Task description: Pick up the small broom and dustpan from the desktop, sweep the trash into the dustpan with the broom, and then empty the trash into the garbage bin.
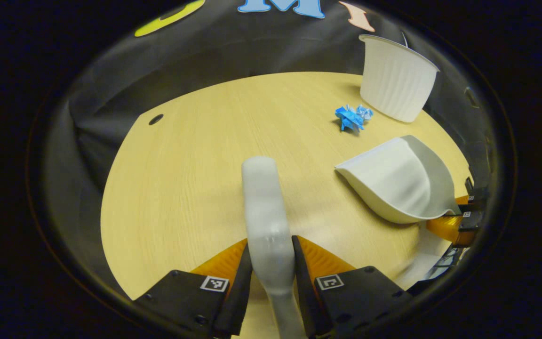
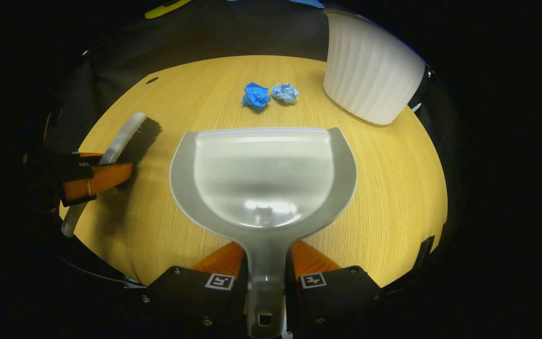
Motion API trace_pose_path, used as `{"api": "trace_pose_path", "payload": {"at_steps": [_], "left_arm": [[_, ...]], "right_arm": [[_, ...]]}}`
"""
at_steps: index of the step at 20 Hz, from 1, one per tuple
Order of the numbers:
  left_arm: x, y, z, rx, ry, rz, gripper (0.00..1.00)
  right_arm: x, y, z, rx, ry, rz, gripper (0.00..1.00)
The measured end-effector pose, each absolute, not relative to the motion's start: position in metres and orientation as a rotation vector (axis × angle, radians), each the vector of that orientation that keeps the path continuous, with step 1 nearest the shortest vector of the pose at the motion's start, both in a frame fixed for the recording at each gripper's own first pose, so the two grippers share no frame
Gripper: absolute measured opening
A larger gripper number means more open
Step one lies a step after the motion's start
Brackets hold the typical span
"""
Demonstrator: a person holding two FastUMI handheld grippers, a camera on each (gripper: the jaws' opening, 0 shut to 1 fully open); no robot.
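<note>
Left gripper (image 1: 271, 263): its two fingers squeeze the handle of the small broom (image 1: 267, 212), one on each side. The gap is narrow, just as wide as the handle.
Right gripper (image 2: 265, 268): its two fingers press on the handle of the dustpan (image 2: 264, 174), one on each side. The gap is narrow too.
Broom: in the right gripper view it sits at the left side of the table, with dark bristles pointing toward the dustpan.
Dustpan: its scoop is open toward the far side of the table, with its front edge facing the trash.
Trash: a dark blue paper ball (image 2: 255, 96) and a light blue paper ball (image 2: 284, 92) lie just beside each other on the table, a little past the dustpan's front edge.
Garbage bin (image 2: 370, 75): white with ribbed sides, it stands at the far right of the table, near the paper balls.
Table (image 2: 393, 188): light wood, with a small dark hole (image 1: 155, 119) near the far left edge.
Room: black cloth hangs behind the table.
Hard to see: I cannot tell if the dustpan touches the table or hangs above it. The top of the bin is cut off in the right gripper view.
</note>
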State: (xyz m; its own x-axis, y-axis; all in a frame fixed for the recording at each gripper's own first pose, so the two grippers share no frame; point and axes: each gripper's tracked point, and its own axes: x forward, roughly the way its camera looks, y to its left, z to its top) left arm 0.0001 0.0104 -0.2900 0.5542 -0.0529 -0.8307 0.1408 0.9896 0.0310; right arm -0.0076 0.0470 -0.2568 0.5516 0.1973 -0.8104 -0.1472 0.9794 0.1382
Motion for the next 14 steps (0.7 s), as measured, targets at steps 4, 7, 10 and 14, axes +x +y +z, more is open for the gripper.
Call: {"api": "trace_pose_path", "payload": {"at_steps": [4, 7, 10, 14], "left_arm": [[0.022, 0.000, -0.292, 0.093, 0.971, -0.133, 0.48], [0.051, -0.006, -0.287, 0.105, 0.953, -0.150, 0.51], [0.084, -0.016, -0.286, 0.117, 0.933, -0.168, 0.48], [0.120, -0.038, -0.292, 0.146, 0.923, -0.208, 0.51]], "right_arm": [[-0.006, 0.035, -0.258, 0.041, 0.968, 0.222, 0.34], [0.000, 0.022, -0.259, 0.011, 0.968, 0.256, 0.34], [0.006, 0.007, -0.259, -0.026, 0.966, 0.302, 0.34], [0.016, -0.010, -0.257, -0.068, 0.957, 0.370, 0.34]]}}
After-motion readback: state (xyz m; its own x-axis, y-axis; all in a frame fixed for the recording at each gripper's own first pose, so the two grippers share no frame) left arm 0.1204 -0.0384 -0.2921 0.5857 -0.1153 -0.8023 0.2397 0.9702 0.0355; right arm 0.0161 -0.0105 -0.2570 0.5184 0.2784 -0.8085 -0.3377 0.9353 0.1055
